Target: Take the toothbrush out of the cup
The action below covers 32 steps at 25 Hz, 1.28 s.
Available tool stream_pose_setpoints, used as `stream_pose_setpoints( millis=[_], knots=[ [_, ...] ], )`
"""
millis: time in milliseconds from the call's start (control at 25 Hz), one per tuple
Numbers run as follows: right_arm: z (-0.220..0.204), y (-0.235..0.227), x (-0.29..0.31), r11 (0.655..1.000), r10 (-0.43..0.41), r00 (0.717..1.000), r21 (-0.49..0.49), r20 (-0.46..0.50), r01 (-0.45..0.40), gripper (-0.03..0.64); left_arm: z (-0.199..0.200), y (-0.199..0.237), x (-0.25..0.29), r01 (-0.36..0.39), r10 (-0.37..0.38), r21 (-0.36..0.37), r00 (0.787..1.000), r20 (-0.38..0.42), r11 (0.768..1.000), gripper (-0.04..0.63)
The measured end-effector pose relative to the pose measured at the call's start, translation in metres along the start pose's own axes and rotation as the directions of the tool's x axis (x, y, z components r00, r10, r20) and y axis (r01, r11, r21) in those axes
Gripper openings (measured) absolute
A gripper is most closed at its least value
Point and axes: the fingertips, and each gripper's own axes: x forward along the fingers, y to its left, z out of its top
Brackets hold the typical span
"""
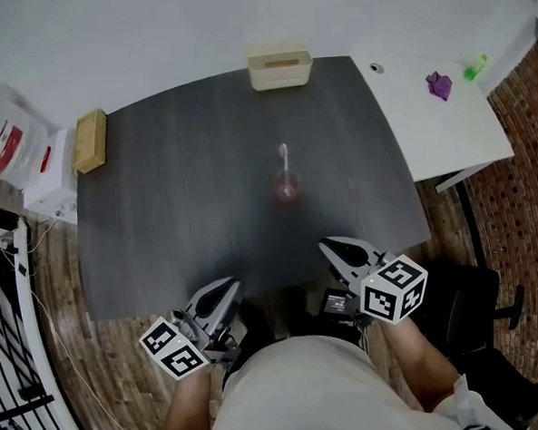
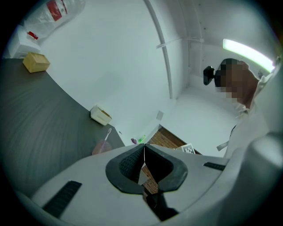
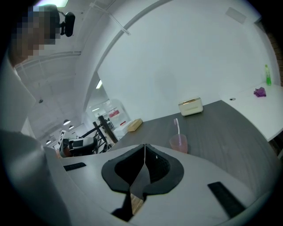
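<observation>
Toothbrush (image 1: 284, 157) stands in translucent pink cup (image 1: 287, 189) on woodgrain table (image 1: 178, 215).

Grey grippers (image 1: 221, 288) (image 1: 333, 246) (black-and-white marker cubes (image 1: 174, 349)), pale shirt (image 1: 307, 389)

A cream box (image 1: 280, 68) sits at the dark table's (image 1: 188, 224) far edge. A tan block (image 1: 90, 140) lies at its left edge.

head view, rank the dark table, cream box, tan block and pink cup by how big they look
1. dark table, by far the largest
2. cream box and tan block, about alike, too close to rank
3. pink cup, smallest
</observation>
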Motion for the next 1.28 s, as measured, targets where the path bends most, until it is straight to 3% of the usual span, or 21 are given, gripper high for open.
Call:
stream_pose_setpoints(
  millis=[680, 1280],
  knots=[
    [0.014, -0.014, 0.020, 0.996, -0.085, 0.996, -0.019, 0.012, 0.085, 0.011, 0.012, 0.023, 0.014, 0.061, -0.060, 0.018, 0.995, -0.076, 0.998, 0.005],
    [0.028, -0.075, 0.075, 0.982, -0.164, 0.985, -0.104, -0.052, 0.158, 0.012, 0.007, 0.062, 0.077, 0.040, -0.024, 0.089, 0.986, -0.165, 0.995, 0.005]
  ],
)
